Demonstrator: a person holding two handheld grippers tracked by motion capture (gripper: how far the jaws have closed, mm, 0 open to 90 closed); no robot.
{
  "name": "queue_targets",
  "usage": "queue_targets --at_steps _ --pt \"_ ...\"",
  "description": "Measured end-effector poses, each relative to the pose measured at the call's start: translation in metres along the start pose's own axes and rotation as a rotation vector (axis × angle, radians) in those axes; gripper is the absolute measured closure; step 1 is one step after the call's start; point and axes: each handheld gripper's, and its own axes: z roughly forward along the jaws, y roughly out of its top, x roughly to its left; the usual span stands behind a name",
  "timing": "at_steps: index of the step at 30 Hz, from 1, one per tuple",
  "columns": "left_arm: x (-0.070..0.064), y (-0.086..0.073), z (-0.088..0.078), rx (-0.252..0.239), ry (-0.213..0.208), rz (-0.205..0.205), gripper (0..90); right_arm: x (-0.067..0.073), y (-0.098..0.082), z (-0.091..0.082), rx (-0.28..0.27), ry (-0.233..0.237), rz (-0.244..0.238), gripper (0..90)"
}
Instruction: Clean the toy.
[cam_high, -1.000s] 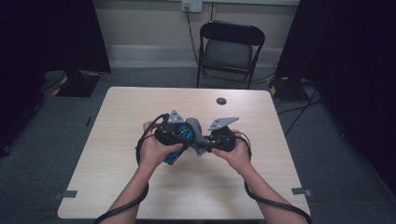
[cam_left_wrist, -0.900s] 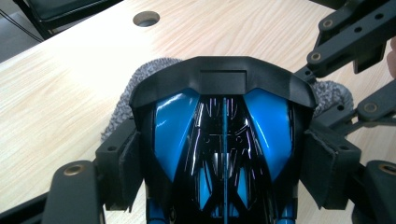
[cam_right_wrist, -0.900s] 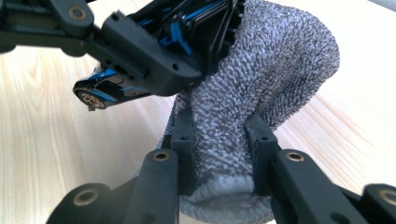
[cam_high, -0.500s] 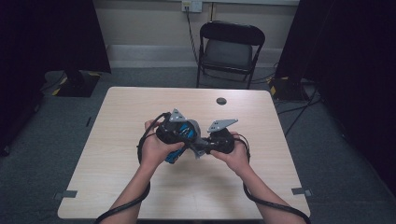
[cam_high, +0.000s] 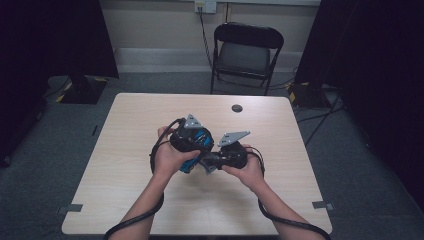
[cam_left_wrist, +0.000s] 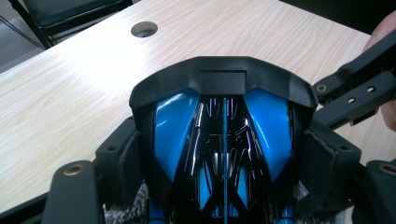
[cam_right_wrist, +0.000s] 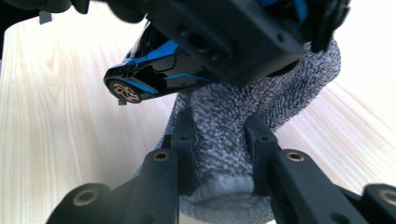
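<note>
I'm working above the middle of the table (cam_high: 125, 165), whose bare hole sits at twelve o'clock. My left gripper (cam_left_wrist: 224, 154) clamps the blue-and-black toy car (cam_left_wrist: 219, 140) across its sides. My right gripper (cam_right_wrist: 219, 140), at its three o'clock, pinches the grey knit sock (cam_right_wrist: 233, 116) bunched around the car's rear. I judge the sock only partly on or off; most of the car remains bare. Against the earlier frames, nothing has visibly shifted.

We see the blue-and-black object (cam_left_wrist: 224, 154) cut off at the frame's bottom edge; the grey sock (cam_right_wrist: 243, 140) loses its upper part behind the left gripper (cam_right_wrist: 224, 32).
</note>
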Motion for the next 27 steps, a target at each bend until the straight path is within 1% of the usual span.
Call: queue_targets --at_steps 3,9,12,14,15,23,27 --pt "0.0 0.0 0.0 0.0 -0.002 -0.001 25.5 0.0 -0.001 0.0 -0.007 0.003 0.003 70.4" --pt "0.001 0.003 0.001 -0.001 0.003 0.0 25.5 0.002 -0.002 0.001 -0.003 0.007 0.001 70.3" --pt "0.001 0.004 0.001 -0.004 0.003 -0.005 25.5 0.004 -0.002 0.002 -0.004 0.012 -0.001 70.3" --pt "0.001 0.005 0.002 -0.006 0.009 -0.008 25.6 0.005 -0.003 0.003 -0.004 0.016 -0.003 70.3" --pt "0.001 0.006 0.001 0.001 0.012 -0.004 25.5 0.006 -0.003 0.003 -0.005 0.018 -0.001 70.2" --pt "0.001 0.008 0.001 -0.014 0.007 -0.007 25.5 0.01 -0.005 0.005 -0.005 0.032 -0.006 70.2" --pt "0.002 0.009 0.002 -0.011 0.005 -0.009 25.5 0.011 -0.005 0.006 -0.003 0.038 -0.009 70.2"
